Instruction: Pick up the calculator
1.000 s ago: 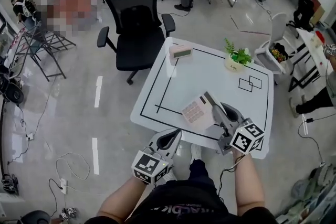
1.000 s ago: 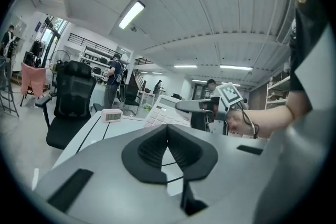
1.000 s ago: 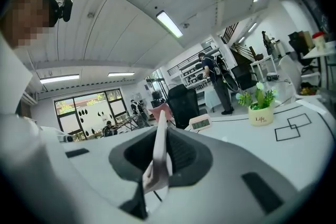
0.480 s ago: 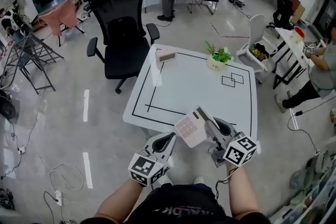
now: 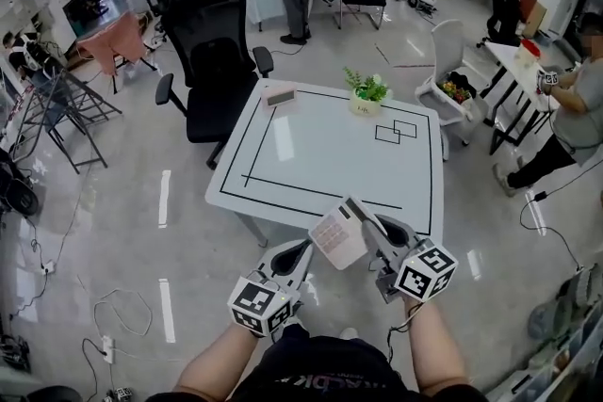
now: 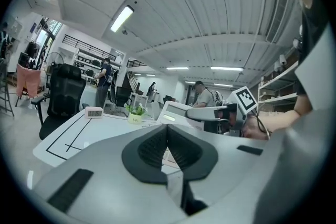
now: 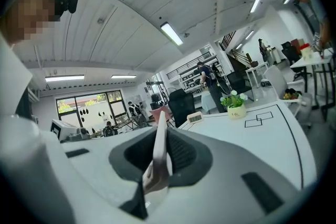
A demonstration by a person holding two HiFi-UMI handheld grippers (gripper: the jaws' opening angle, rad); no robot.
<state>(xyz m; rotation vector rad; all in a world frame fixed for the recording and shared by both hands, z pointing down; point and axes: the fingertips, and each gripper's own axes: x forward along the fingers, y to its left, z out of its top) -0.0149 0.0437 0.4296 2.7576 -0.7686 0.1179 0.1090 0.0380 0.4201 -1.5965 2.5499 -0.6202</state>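
I hold the calculator (image 5: 336,238) by one edge in the right gripper (image 5: 367,226) to clear the table (image 5: 320,155); the left gripper (image 5: 301,251) has its jaws together, empty.

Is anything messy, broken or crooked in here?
Nothing looks spilled or broken. The calculator is tilted in the air by the table's near edge, pinched in the right gripper. The little clock and potted plant stand upright.

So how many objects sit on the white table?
2: a digital clock at the far-left corner of the table, a potted plant along its far edge. None appear hidden.
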